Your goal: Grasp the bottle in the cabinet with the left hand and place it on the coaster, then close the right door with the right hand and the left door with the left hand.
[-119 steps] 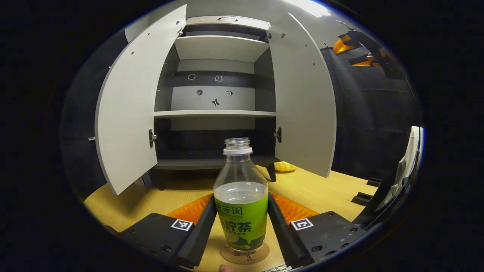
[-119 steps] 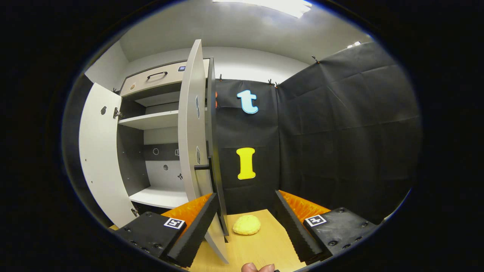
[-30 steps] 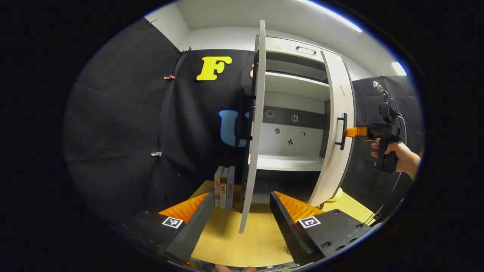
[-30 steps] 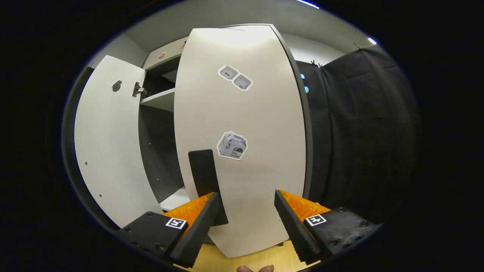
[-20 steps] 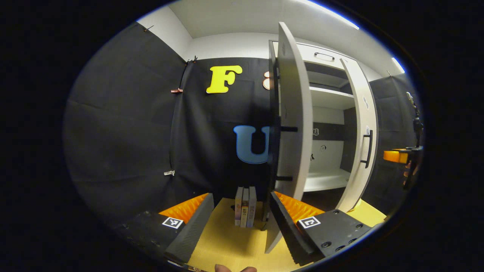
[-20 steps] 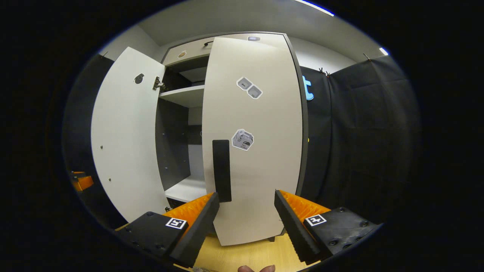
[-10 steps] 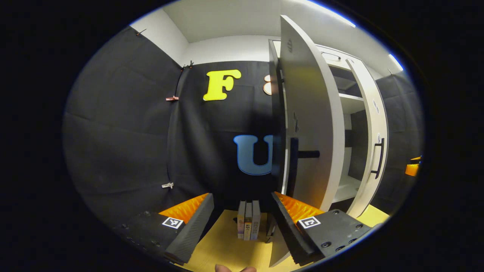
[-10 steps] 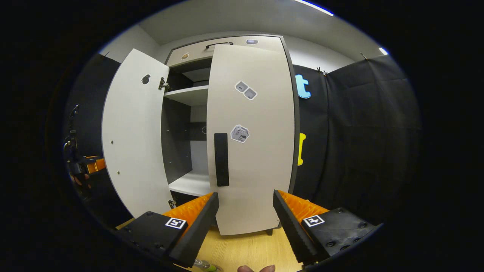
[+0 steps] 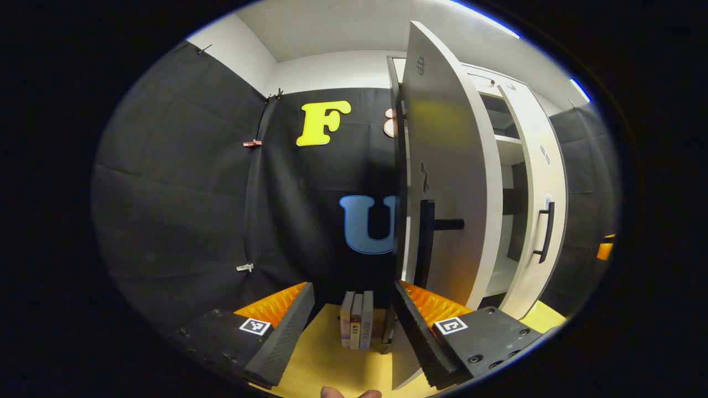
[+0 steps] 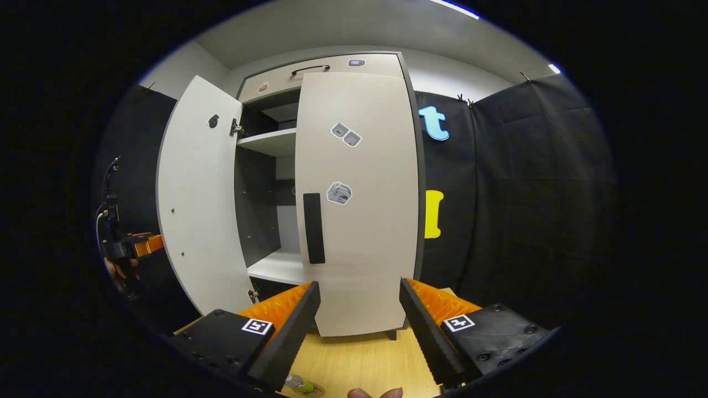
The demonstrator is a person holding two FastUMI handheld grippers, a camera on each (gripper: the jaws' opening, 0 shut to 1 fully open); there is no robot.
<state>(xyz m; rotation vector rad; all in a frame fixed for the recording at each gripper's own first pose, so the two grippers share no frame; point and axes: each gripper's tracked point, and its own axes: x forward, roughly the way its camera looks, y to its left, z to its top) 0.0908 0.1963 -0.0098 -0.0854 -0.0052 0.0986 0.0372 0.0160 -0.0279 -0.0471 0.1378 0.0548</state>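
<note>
The cabinet (image 10: 332, 66) stands tall ahead of me on the wooden tabletop (image 10: 359, 359). In the right gripper view its right door (image 10: 359, 221) lies flat across the front, its dark handle (image 10: 313, 228) facing me, while the left door (image 10: 193, 199) stands swung out with the white shelves (image 10: 271, 141) showing between the two. In the left gripper view I look along the outer face of the left door (image 9: 448, 182), with its handle (image 9: 426, 243) just above my right finger, which sits close against the door's lower edge; whether it touches I cannot tell. My left claw (image 9: 354, 331) is wide open and holds nothing, a few books (image 9: 357, 326) standing upright on the tabletop between its fingers farther off. My right claw (image 10: 357, 331) is also spread wide and empty, set a little back from the right door. Off to the left in the right gripper view my left claw (image 10: 135, 246) shows beyond the open door, with the hand (image 10: 119, 273) on its grip. The bottle (image 10: 298, 384) peeks in at the bottom edge of the right gripper view, on the coaster (image 10: 316, 390), by my left finger.
</note>
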